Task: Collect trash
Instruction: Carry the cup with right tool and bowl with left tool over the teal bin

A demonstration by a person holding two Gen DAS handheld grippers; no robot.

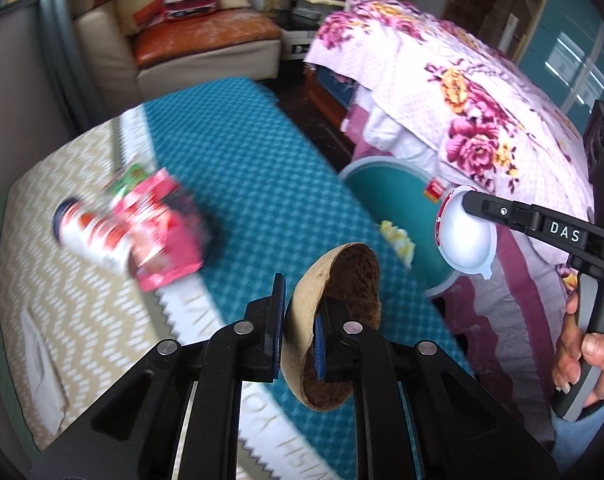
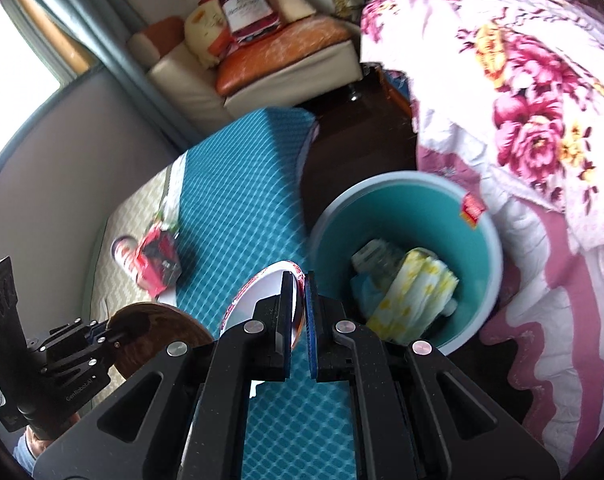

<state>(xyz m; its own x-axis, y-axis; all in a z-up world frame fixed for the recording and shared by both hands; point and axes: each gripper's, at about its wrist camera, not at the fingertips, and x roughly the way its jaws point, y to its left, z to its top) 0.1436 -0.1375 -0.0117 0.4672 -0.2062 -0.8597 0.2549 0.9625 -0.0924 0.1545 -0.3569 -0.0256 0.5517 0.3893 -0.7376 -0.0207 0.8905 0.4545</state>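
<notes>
A brown coconut shell half [image 1: 333, 320] sits clamped by its rim in the left gripper [image 1: 300, 332], rough dark hollow facing right. The right gripper [image 2: 300, 312], closed tight, pinches the edge of a white plastic lid [image 2: 258, 296] with red trim, just left of the teal bin [image 2: 405, 208]. Only the right wrist view shows inside the bin: yellow-patterned paper [image 2: 413, 292]. A crumpled red wrapper [image 1: 158, 232] lies far left.
</notes>
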